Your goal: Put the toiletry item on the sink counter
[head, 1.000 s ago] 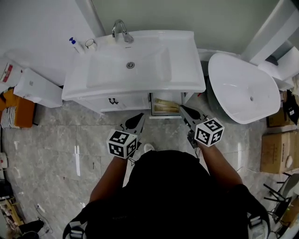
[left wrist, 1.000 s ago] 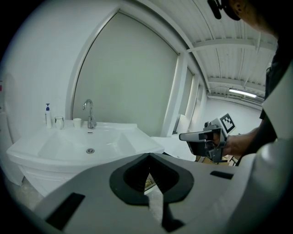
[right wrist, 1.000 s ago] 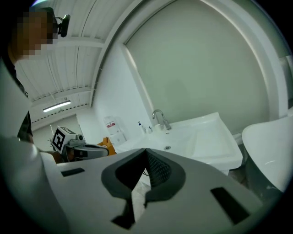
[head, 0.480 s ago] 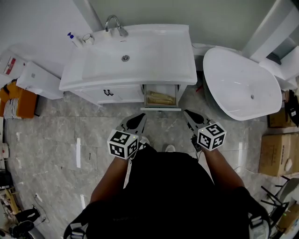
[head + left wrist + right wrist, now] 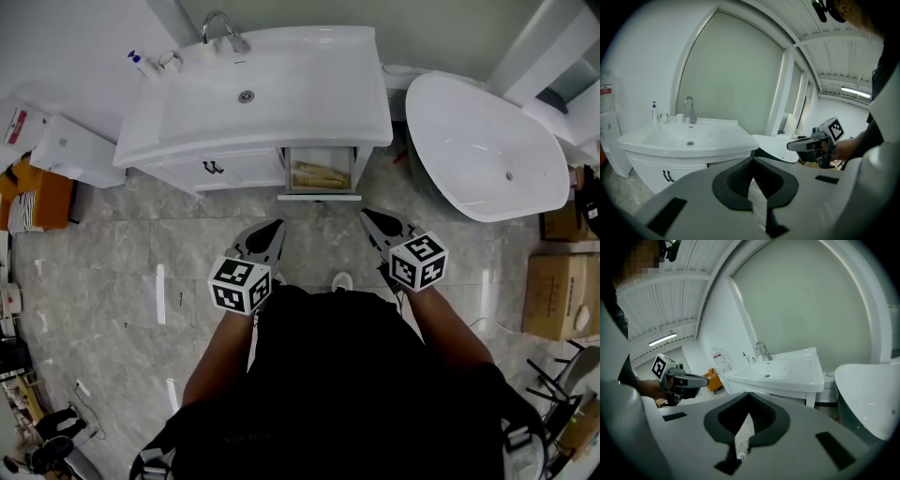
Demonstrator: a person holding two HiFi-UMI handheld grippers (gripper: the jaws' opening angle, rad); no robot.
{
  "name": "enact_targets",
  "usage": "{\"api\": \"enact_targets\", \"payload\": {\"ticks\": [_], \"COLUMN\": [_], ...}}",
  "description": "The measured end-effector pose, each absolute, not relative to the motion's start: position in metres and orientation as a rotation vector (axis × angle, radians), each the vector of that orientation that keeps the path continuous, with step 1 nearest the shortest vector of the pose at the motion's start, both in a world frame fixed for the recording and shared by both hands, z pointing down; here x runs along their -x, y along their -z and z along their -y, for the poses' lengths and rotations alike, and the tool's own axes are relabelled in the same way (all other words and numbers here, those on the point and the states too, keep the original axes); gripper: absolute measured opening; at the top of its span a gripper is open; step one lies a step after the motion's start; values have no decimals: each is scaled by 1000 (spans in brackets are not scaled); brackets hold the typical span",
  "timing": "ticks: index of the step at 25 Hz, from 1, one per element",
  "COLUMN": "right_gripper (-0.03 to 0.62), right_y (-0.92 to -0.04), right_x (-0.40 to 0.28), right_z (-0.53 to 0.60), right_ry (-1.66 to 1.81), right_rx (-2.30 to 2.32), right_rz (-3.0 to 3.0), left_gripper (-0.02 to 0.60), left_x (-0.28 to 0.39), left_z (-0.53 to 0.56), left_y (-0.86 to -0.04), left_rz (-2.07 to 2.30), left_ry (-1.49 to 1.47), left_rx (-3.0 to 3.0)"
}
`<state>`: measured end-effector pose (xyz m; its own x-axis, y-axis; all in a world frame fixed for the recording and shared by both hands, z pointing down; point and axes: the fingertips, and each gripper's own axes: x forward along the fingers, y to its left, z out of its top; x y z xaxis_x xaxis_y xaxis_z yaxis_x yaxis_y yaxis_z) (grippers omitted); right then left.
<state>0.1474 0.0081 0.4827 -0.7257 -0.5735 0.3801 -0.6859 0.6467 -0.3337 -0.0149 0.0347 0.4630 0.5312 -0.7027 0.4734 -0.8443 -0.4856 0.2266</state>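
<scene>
The likely toiletry item [image 5: 319,174] is a tan packet lying in the open drawer [image 5: 319,197] under the sink counter [image 5: 370,94]; it is too small in the head view to say exactly what it is. Both tools hang well short of it, over the floor. The left gripper [image 5: 274,228] has its jaws pressed together with nothing between them, and the right gripper [image 5: 370,217] is closed and empty too.

The drawer sits tucked beneath the counter's overhang, so I judge a reach from above could strike that edge or push the drawer in. A soft packet may buckle or slip out of narrow jaws. The flat rim round the basin [image 5: 206,108] is slim, so a careless drop could slide the item into the bowl. The back-left corner holds a bottle [image 5: 141,64] and a cup [image 5: 169,62], which a sweep there could topple.

The drawer holds only that tan packet, as far as shows. The basin is empty, as is the bathtub [image 5: 469,112]. The cup's contents cannot be made out
</scene>
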Motion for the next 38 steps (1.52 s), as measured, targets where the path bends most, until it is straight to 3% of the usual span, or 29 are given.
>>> {"api": "enact_targets", "payload": {"ticks": [21, 38], "right_gripper": [3, 3], "right_y": [-481, -481], "right_x": [-68, -53], "right_z": [9, 14], "right_ry": [-659, -647], "right_rx": [-1146, -1130], "right_rz": [2534, 2542], "left_gripper": [-4, -3], "left_x": [86, 96], "left_z": [-8, -5], "left_y": [-459, -452], "left_rz": [1095, 1108], "left_ry": [-483, -471], "left_rx": [-2428, -2435]}}
